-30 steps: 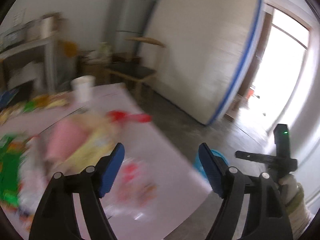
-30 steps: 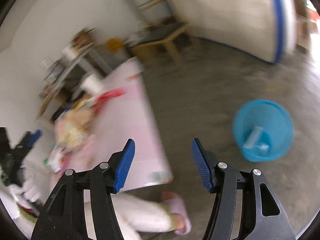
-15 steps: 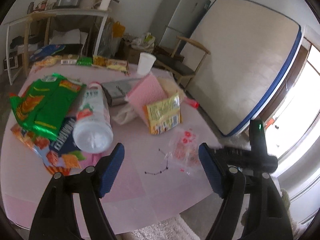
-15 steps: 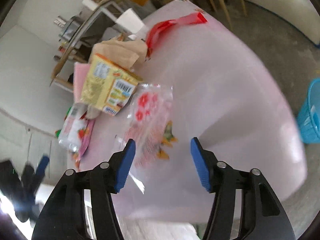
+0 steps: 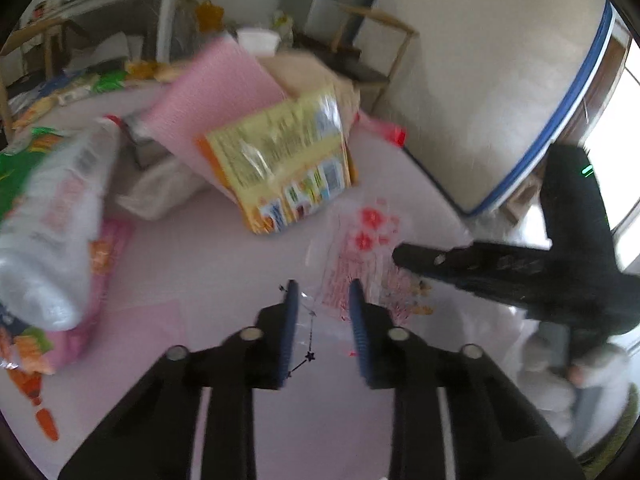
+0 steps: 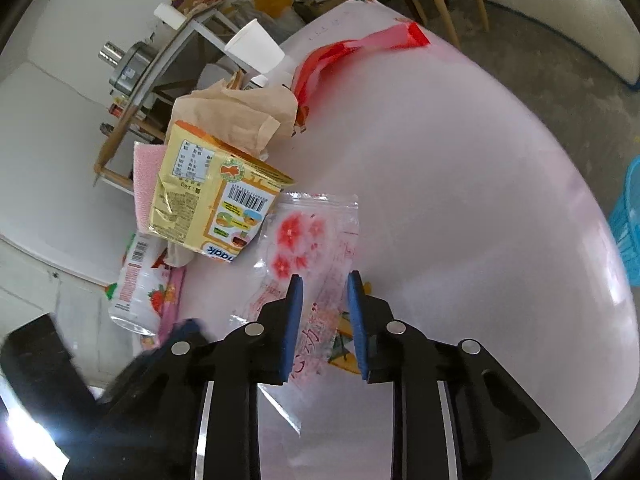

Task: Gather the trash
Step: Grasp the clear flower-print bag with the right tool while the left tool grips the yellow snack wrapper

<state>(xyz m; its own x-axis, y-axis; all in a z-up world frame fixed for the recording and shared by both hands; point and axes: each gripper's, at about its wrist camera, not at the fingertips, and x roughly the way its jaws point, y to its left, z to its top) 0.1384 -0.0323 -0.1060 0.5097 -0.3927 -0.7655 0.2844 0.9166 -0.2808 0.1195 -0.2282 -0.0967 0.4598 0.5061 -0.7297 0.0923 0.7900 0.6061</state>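
A clear plastic bag printed with red flowers lies flat on the pink table. My left gripper is low over its near corner. The jaws are closing, with the film between them and a gap still showing. My right gripper straddles the same clear bag from the other side. Its jaws are also closing, and the pads stand a little apart from the film. The right gripper's black body shows in the left wrist view.
A yellow snack packet, brown paper bag, red plastic bag and white cup lie behind the clear bag. A strawberry bottle and pink sponge sit to the left. A blue basket stands on the floor beyond the table's edge.
Both grippers came down to the table and their jaws narrowed around the flowered bag. The right one swung over from the floor and basket.
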